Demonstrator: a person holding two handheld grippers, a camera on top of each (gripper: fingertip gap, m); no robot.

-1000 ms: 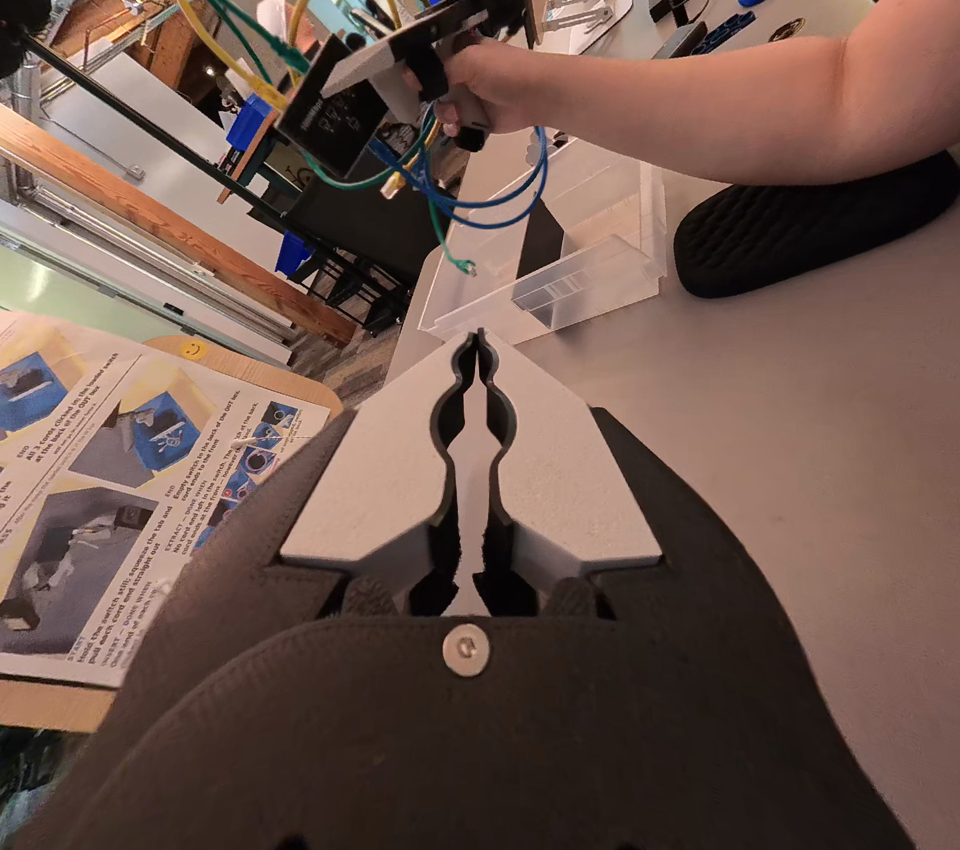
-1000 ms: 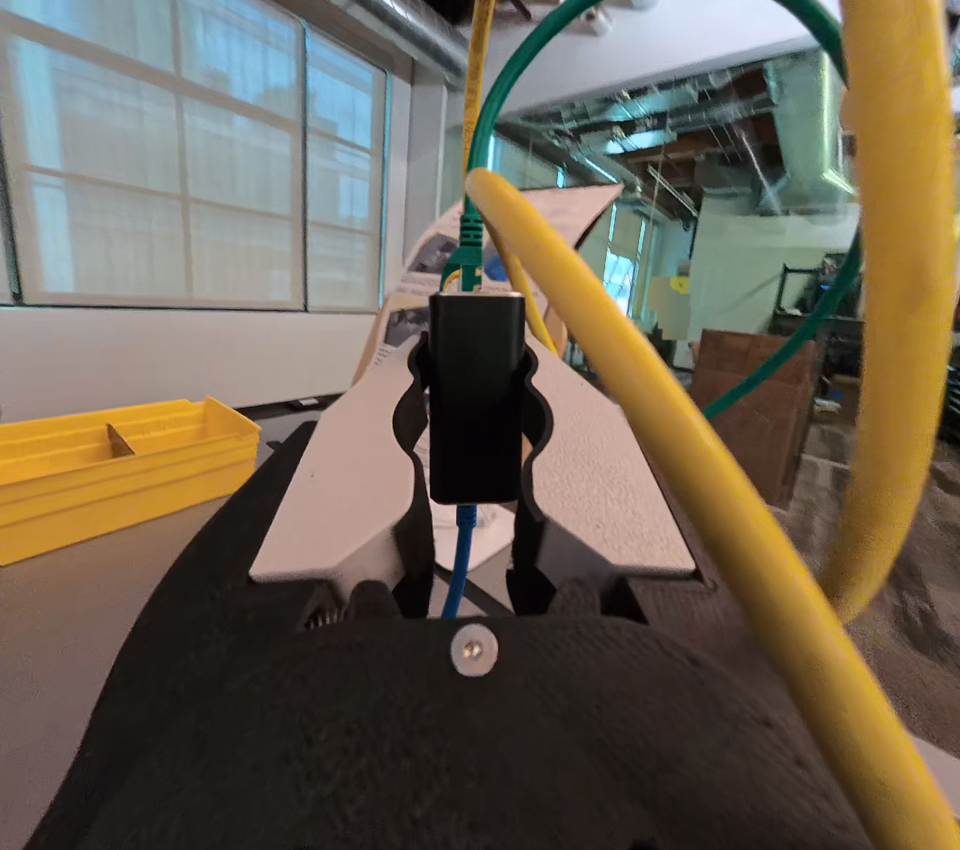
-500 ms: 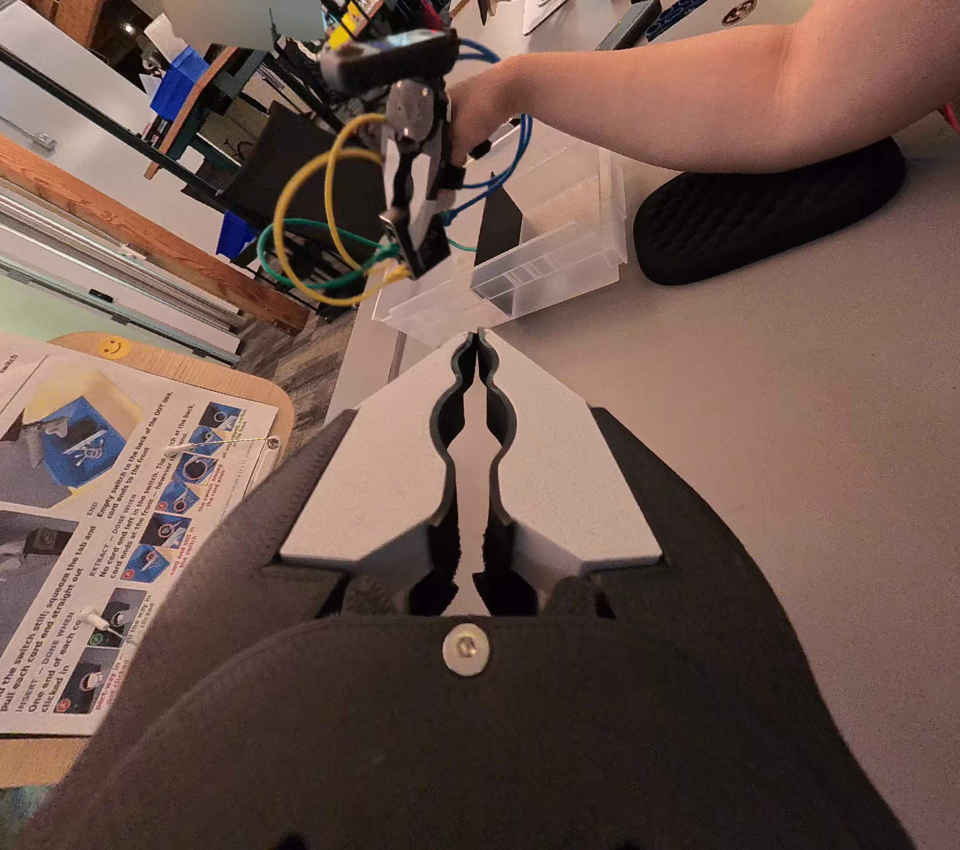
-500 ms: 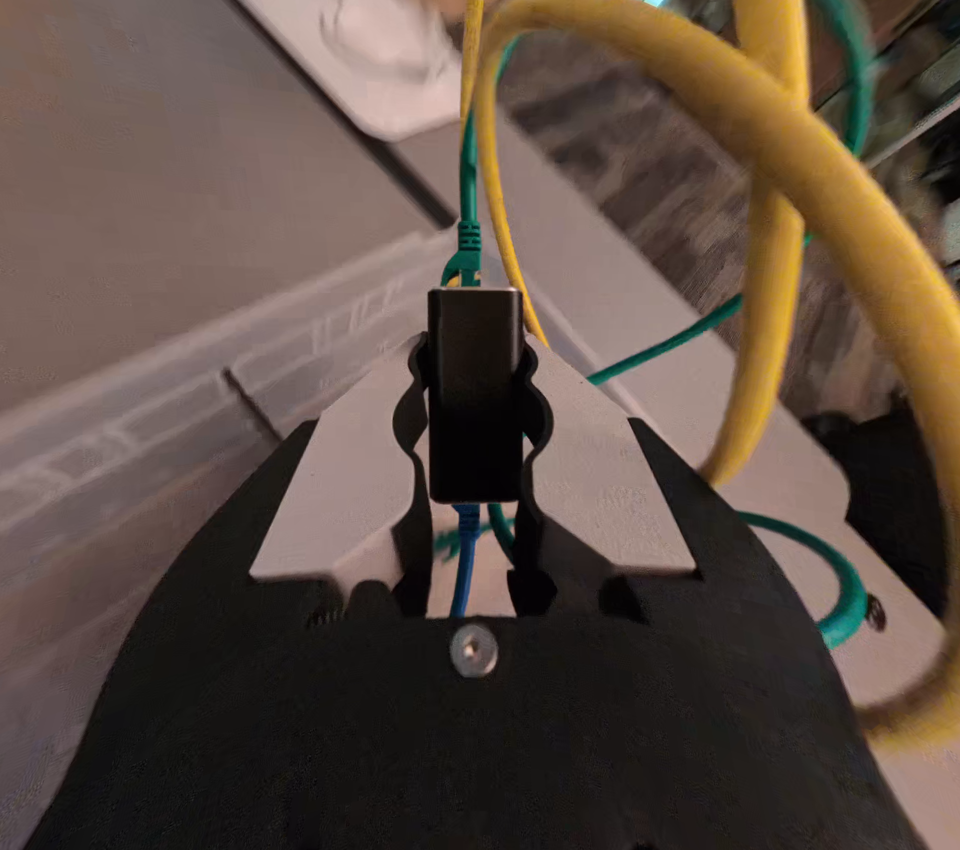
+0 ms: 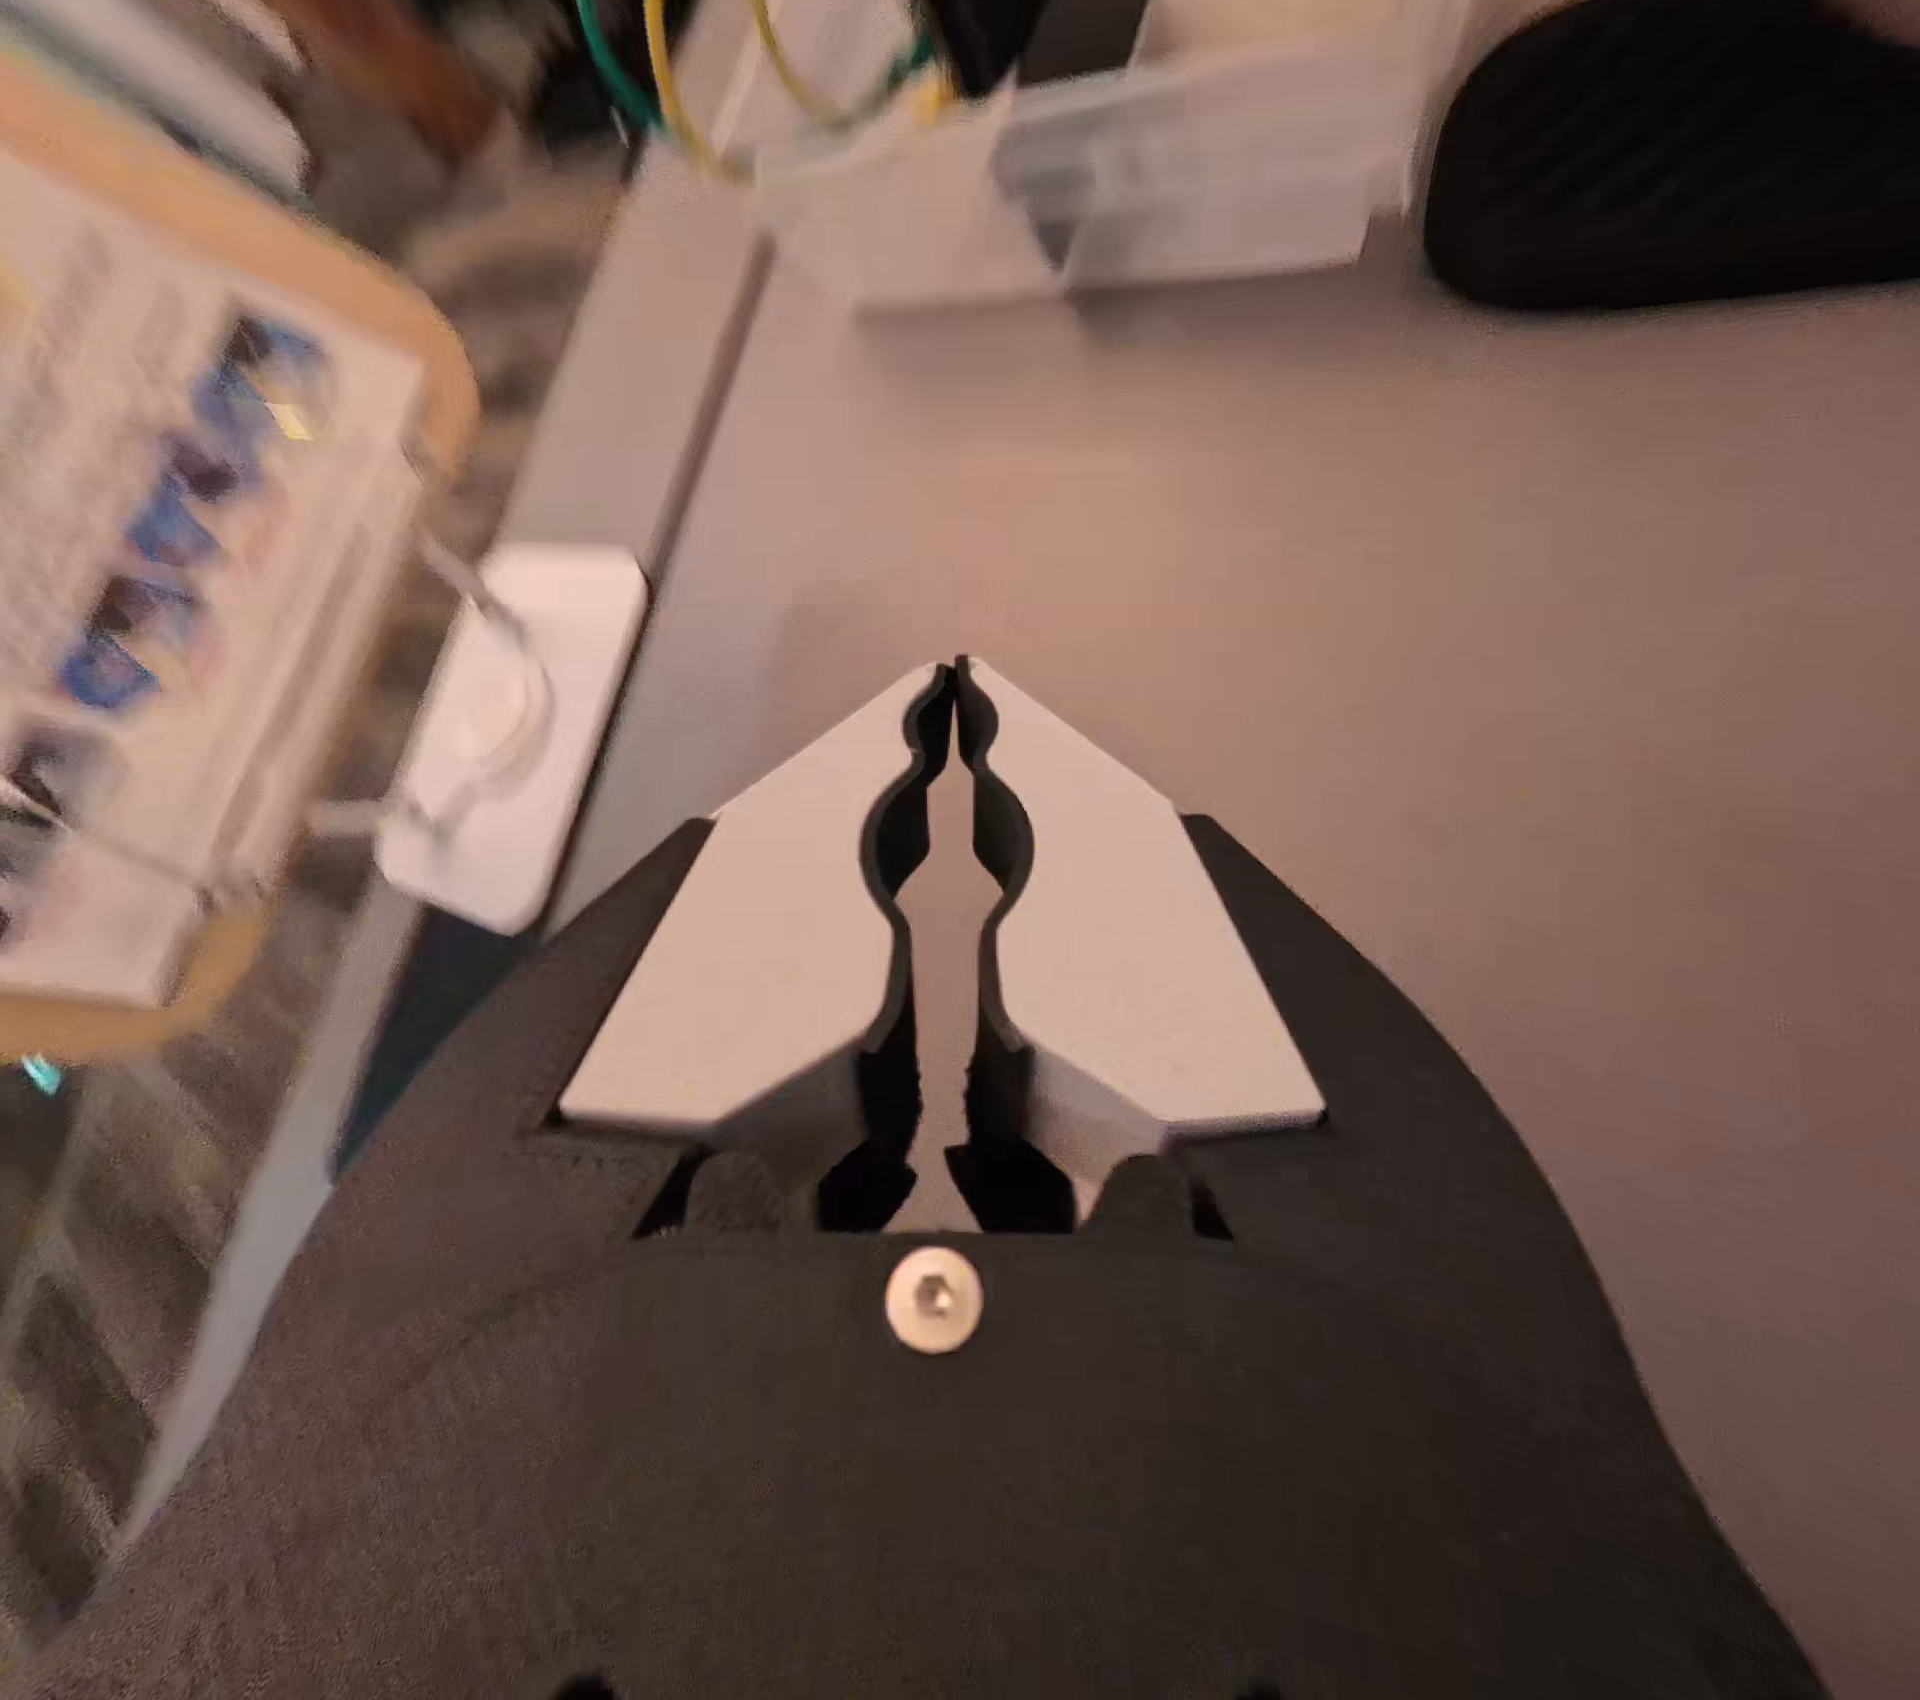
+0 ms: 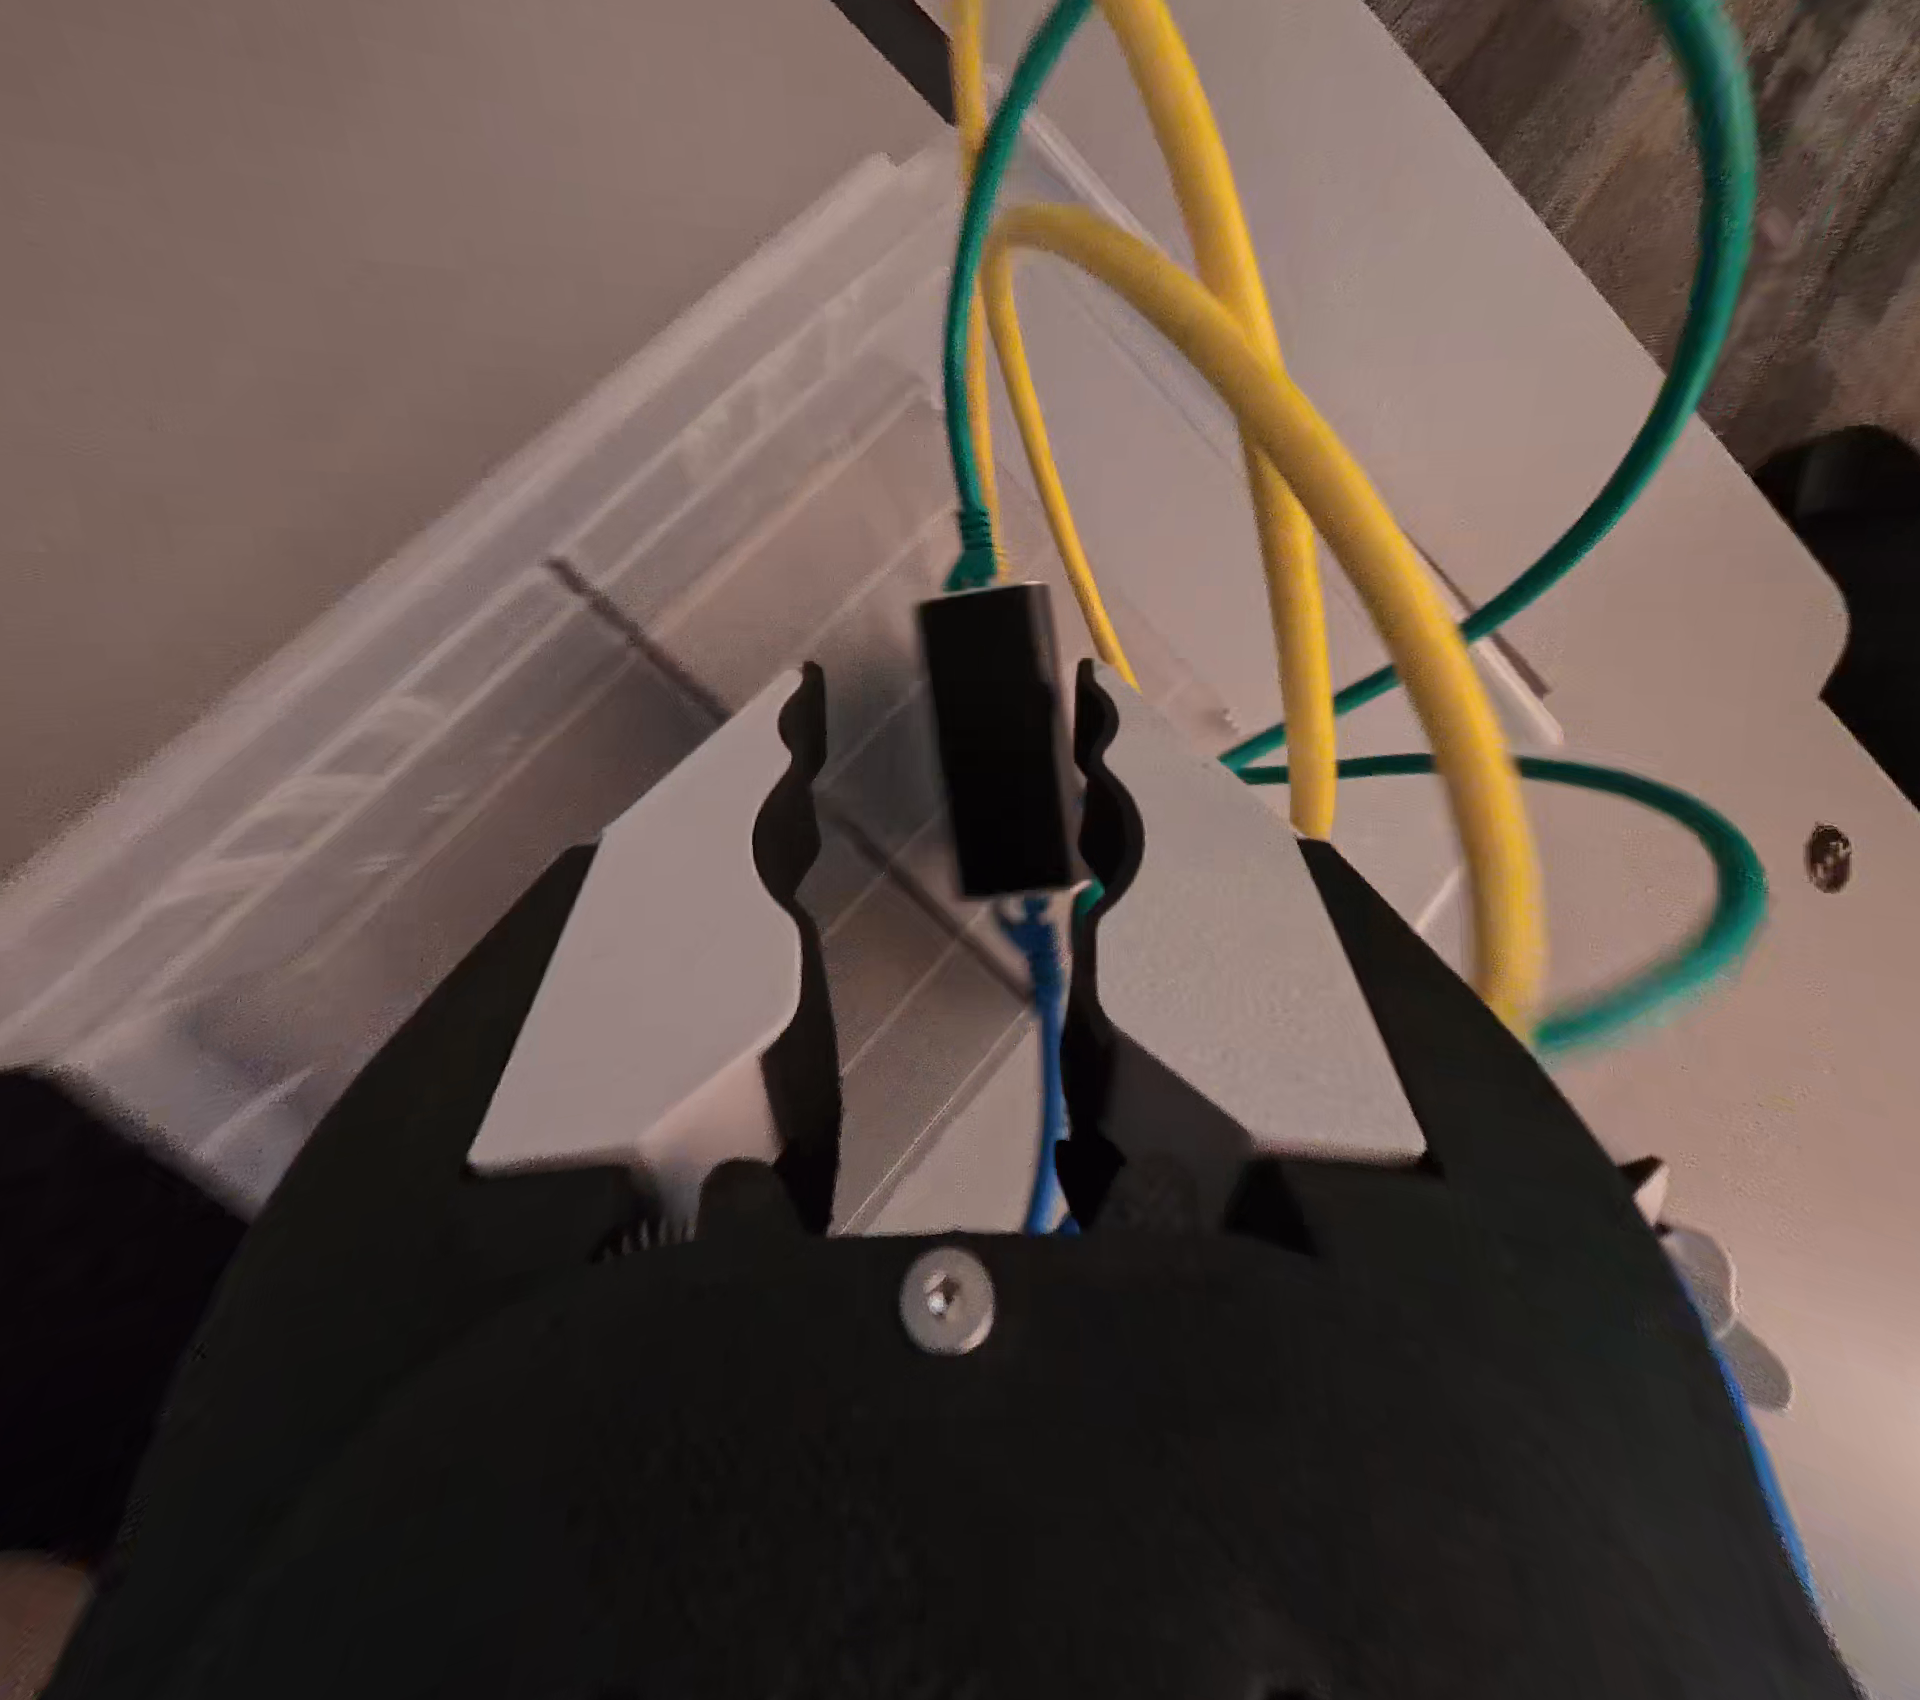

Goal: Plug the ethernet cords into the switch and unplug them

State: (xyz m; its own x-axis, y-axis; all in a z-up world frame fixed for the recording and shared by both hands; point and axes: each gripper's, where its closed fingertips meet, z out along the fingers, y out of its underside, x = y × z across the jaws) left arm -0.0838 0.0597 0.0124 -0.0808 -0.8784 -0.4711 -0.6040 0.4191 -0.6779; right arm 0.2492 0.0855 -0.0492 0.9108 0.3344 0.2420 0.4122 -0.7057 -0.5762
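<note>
1. Right gripper: the jaws have sprung apart. Half a second ago they clamped the black switch; now there is a clear gap on the switch's left, and only the right jaw looks to be touching its side.
2. The switch sits between the jaws, nearer the right one, tilted a little and slightly blurred. Whether it is resting on something or dropping, I cannot tell.
3. Below and ahead of the jaws lies the clear plastic bin on the table. A second ago this camera faced the windows; it now looks down at the bin.
4. Cords remain in the switch: the green cord enters its far end, the yellow cord loops beyond the jaw tips to the right, and the blue cord trails back from the near end between the jaws.
5. Judgement: the switch is being released into or over the bin with all cords plugged in. Unplugging is not yet started.
6. Left gripper: jaws closed on nothing, tips meeting, low over the bare table. Its view is heavily blurred, so it is moving. The bin and the cord loops lie well ahead of its tips.
7. A black wrist rest sits ahead to the right of the left jaws; an instruction sheet stands to their left.
</note>
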